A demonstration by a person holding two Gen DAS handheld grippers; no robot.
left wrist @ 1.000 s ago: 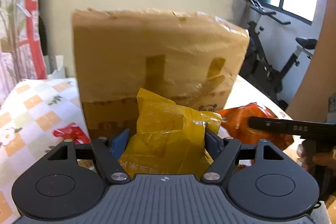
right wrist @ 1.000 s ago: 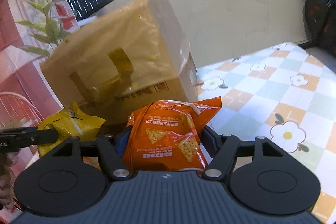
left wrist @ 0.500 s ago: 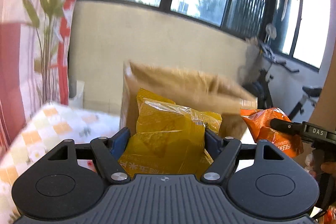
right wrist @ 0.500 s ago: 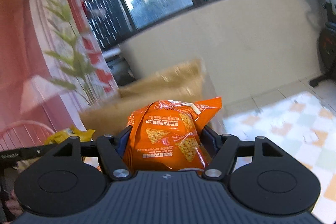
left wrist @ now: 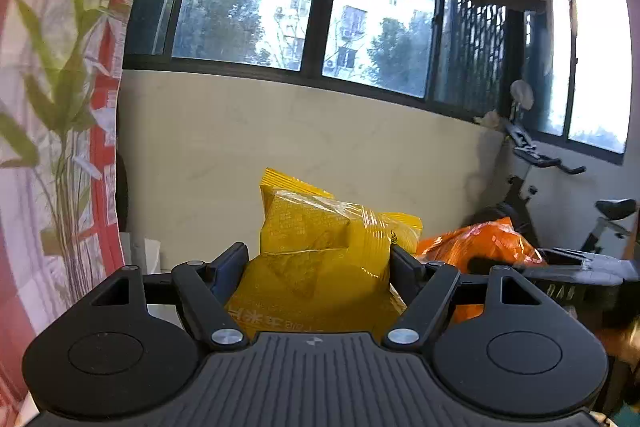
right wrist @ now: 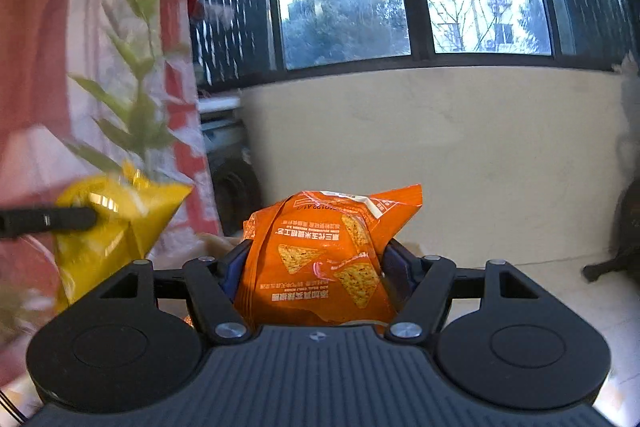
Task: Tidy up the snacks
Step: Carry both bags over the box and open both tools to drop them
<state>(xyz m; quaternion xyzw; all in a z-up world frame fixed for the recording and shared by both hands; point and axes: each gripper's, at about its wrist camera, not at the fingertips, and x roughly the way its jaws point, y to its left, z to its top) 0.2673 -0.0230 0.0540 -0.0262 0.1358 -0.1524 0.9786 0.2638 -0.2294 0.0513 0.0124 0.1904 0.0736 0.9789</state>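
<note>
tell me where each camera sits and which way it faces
Left wrist: on the left gripper, facing the window wall; its fingers clamp a yellow snack bag, with the right gripper to its right.
Right wrist: on the right gripper, facing the same wall; its fingers clamp an orange chip bag.
Shared: both bags, the orange chip bag and the yellow snack bag, plus the window.

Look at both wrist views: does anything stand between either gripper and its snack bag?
No. The left gripper is already shut on the yellow bag, and the right gripper on the orange bag; nothing comes between.
</note>
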